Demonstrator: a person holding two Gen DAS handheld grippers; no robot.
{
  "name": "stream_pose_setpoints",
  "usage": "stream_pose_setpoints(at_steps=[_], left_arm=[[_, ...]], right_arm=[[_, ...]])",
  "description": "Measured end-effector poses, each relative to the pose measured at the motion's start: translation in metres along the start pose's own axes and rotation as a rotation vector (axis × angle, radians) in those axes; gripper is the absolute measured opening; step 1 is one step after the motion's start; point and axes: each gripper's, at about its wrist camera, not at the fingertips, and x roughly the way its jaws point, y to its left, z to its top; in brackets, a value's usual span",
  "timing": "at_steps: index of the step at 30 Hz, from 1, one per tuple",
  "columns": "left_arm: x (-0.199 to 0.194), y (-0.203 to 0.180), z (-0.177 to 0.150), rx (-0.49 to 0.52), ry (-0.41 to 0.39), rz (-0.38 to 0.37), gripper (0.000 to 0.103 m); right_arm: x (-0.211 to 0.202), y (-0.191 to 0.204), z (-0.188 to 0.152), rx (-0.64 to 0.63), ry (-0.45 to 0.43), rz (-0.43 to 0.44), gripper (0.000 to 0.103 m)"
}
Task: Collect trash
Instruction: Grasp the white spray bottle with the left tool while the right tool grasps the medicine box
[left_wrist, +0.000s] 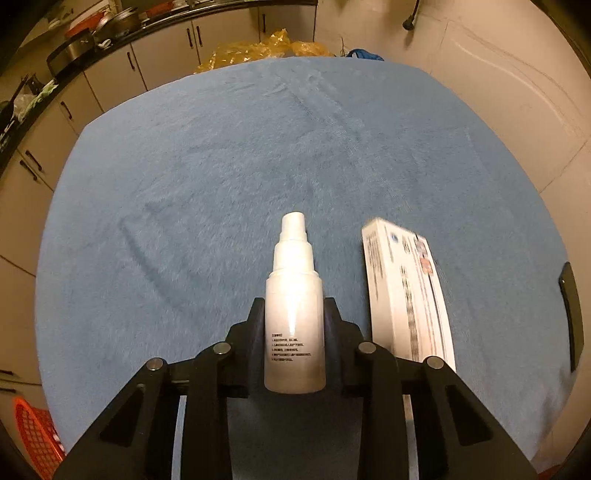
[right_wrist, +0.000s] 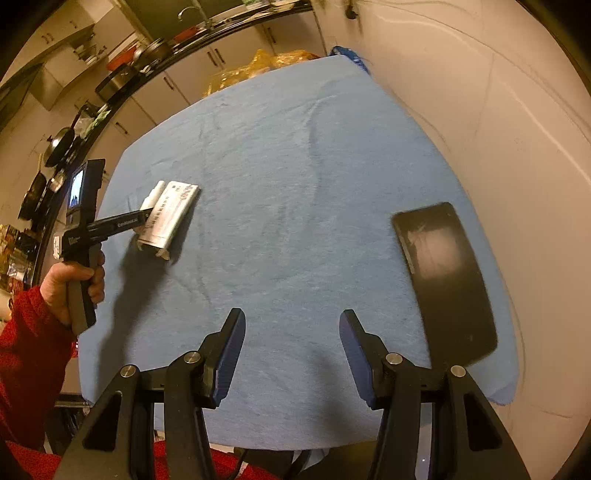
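Observation:
My left gripper (left_wrist: 294, 308) is shut on a white spray bottle (left_wrist: 294, 314), its nozzle pointing away from me, over the blue cloth table (left_wrist: 221, 166). A white printed box (left_wrist: 410, 291) lies just right of the bottle. In the right wrist view the left gripper (right_wrist: 146, 216) holds the bottle (right_wrist: 153, 195) next to the box (right_wrist: 171, 218) at the table's left side. My right gripper (right_wrist: 291, 325) is open and empty above the near part of the table (right_wrist: 295, 166).
A black phone (right_wrist: 443, 277) lies at the table's right edge, also seen in the left wrist view (left_wrist: 572, 314). A red mesh basket (left_wrist: 35, 435) sits low at the left. Yellow plastic bags (left_wrist: 266, 50) lie beyond the far edge. A wall (right_wrist: 498, 110) is close on the right.

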Motion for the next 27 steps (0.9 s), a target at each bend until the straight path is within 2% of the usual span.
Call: stream_pose_setpoints(at_steps=[3, 10, 13, 16, 27], left_arm=[[-0.02, 0.006, -0.02, -0.02, -0.039, 0.001, 0.029], [-0.078, 0.027, -0.072, -0.083, -0.131, 0.013, 0.029], [-0.101, 0.034, -0.093, -0.106, -0.155, 0.019, 0.029], [-0.12, 0.043, -0.111, -0.127, -0.167, 0.019, 0.029], [-0.167, 0.073, -0.155, -0.185, -0.198, 0.065, 0.029]], right_arm=[[0.008, 0.016, 0.008, -0.033, 0.006, 0.022, 0.057], [0.036, 0.078, 0.044, -0.12, 0.005, 0.109, 0.065], [0.056, 0.105, 0.061, -0.126, 0.018, 0.162, 0.071], [0.084, 0.125, 0.078, -0.092, 0.05, 0.216, 0.072], [0.162, 0.148, 0.111, 0.044, 0.137, 0.195, 0.073]])
